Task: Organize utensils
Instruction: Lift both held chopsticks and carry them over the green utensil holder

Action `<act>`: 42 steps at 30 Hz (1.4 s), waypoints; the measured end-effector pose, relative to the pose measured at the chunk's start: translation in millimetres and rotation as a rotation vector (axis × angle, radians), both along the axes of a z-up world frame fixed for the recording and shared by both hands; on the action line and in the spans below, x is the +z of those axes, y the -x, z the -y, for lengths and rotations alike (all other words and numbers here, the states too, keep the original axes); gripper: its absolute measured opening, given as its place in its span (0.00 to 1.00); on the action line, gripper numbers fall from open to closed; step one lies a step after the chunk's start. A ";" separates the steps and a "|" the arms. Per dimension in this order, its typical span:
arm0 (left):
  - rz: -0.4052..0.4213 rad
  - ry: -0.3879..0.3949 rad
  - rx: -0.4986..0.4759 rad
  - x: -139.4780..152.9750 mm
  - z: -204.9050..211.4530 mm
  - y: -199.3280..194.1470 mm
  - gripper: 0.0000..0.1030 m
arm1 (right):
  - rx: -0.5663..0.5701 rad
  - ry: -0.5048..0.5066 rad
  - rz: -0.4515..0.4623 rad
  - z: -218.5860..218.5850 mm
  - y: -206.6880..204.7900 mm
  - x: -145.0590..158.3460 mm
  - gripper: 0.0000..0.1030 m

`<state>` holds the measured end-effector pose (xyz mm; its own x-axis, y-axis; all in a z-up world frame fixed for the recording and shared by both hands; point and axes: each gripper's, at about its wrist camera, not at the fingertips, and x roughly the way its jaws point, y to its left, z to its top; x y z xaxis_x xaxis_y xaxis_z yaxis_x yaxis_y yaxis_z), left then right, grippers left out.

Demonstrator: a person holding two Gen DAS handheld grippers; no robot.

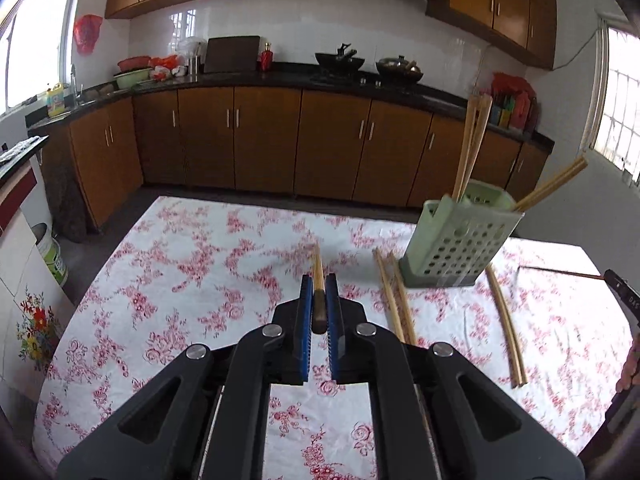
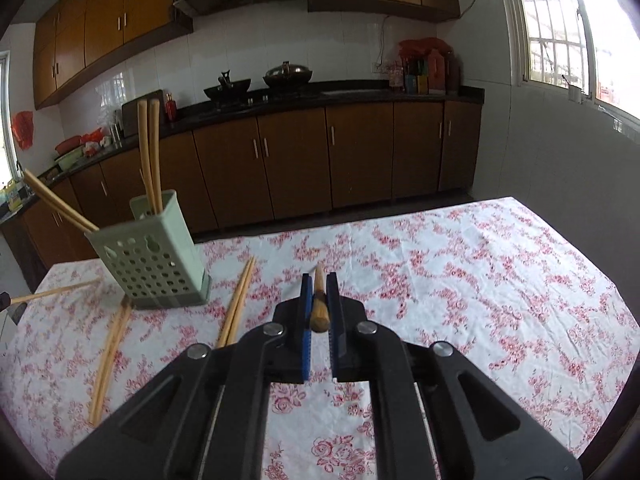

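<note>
Altogether we counted one green holder [image 1: 460, 240] and four chopsticks standing in it: two upright [image 1: 474, 140], two leaning outward [image 1: 554, 184]. Beside the holder two loose pairs lay flat, one [image 1: 394, 296] on its left in the left view, one [image 1: 506, 320] on its right. Each gripper carried one more. Our left gripper [image 1: 319, 292] had its jaws pinched on a chopstick [image 1: 318, 268], dark butt toward the camera, tip pointing forward past the pads. Our right gripper [image 2: 319, 292] clamped another chopstick [image 2: 319, 296] likewise. Under the holder spread a white cloth [image 1: 192, 264] with red flowers; beyond it stood brown kitchen cabinets [image 1: 264, 140], a dark counter and two woks.
</note>
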<state>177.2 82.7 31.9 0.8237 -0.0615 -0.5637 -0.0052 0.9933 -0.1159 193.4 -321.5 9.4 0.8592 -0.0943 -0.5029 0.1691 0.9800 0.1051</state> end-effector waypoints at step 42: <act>0.338 0.151 -0.158 152.9 81.4 -1.0 0.07 | 0.260 -0.196 0.345 -47.2 13.0 165.1 0.08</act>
